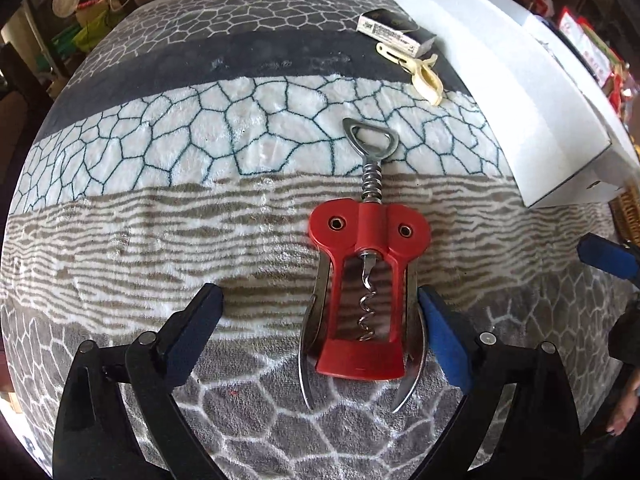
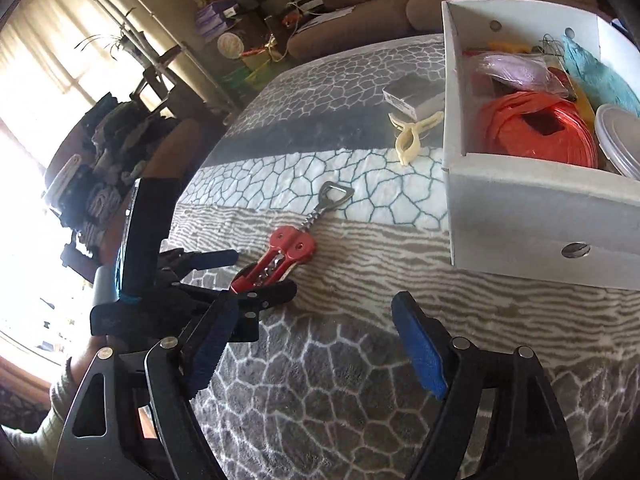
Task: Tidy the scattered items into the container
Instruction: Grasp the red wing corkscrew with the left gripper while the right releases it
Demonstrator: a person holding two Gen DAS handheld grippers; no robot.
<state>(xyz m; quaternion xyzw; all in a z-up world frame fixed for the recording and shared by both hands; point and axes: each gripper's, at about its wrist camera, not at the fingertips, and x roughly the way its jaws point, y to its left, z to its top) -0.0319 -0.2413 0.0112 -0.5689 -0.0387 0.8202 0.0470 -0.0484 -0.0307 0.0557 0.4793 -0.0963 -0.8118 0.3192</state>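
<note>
Patterned blanket: base surface. White box, part-filled, far R edge. L gripper: fingers apart, straddling red corkscrew flat mid-blanket, R pad beside its lever. R gripper: fingers apart, nothing between. Small carton & cream clip by box.

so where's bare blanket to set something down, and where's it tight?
Free: the patterned blanket left of the red winged corkscrew. Crowded: the strip beside the white cardboard box, with the cream plastic clip and small dark carton.
</note>
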